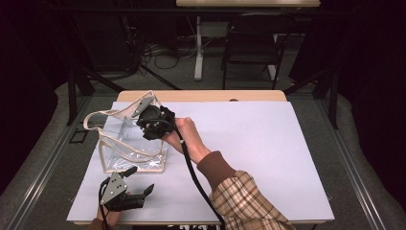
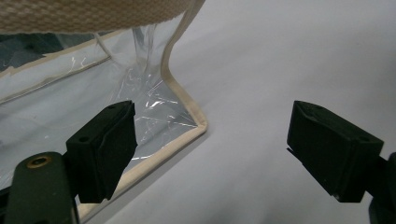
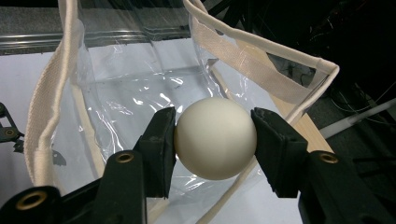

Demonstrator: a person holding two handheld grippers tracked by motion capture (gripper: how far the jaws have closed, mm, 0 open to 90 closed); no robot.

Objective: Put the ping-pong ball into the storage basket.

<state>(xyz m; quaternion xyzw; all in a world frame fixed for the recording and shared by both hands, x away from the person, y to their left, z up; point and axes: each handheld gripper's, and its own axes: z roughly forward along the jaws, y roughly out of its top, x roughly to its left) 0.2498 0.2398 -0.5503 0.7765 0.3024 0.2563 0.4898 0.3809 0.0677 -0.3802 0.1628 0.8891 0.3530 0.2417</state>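
While over clear bag (image 1: 129,139) mouth, right gripper (image 3: 215,140) clamped on white ball (image 3: 215,137) | left gripper (image 2: 210,154) spread wide, nothing between, beside bag corner

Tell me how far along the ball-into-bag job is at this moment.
Done: the right claw is shut on the white ball and has it at the mouth of the clear bag. In hand: carrying it in. Left: lowering and releasing; the bag looks empty. The left claw is open beside the bag's corner.
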